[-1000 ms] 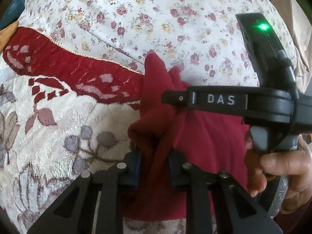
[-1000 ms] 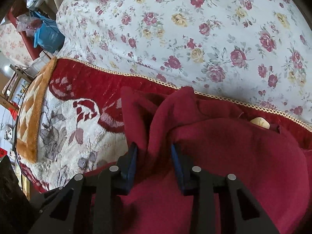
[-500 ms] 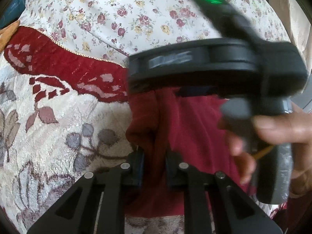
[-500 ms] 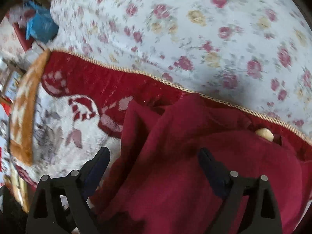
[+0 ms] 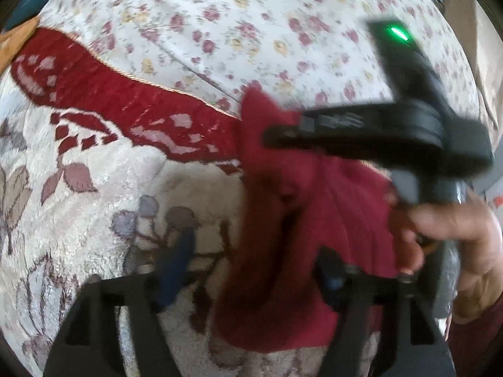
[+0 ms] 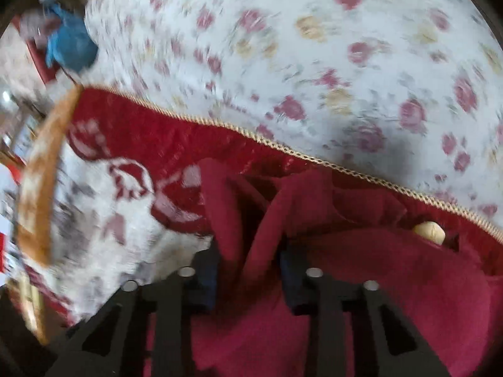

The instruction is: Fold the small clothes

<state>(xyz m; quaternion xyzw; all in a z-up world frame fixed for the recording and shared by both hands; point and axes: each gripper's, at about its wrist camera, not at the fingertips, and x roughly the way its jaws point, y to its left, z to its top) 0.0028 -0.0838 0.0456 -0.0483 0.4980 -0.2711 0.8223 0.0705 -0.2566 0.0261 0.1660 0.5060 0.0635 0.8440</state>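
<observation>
A: On the patterned blanket, left wrist view: the dark red garment lies bunched, its upper tip reaching the blanket's red border where that meets the floral sheet.

B: Left gripper state?

A: Fingers spread wide. One blue pad sits over bare blanket, left of the garment; the other pad is at the garment's right part. Cloth lies between them, not pinched. Frame is motion-blurred.

B: Anything else in that view?

A: The right gripper's body crosses above the garment, green light lit on its top. The person's hand grips its handle, right of the garment.

B: Right wrist view?

A: Right gripper has its fingers narrow, clamped on an upright fold of the garment. The fold rises between the two dark pads. The rest of the garment spreads right of the fingers, over the blanket's red border.

B: Surroundings?

A: A small pale object shows at the garment's far right edge, close to the gold cord trim; I cannot tell what it is. Floral sheet lies beyond the trim. Blue item sits far left of the sheet, blurred.
</observation>
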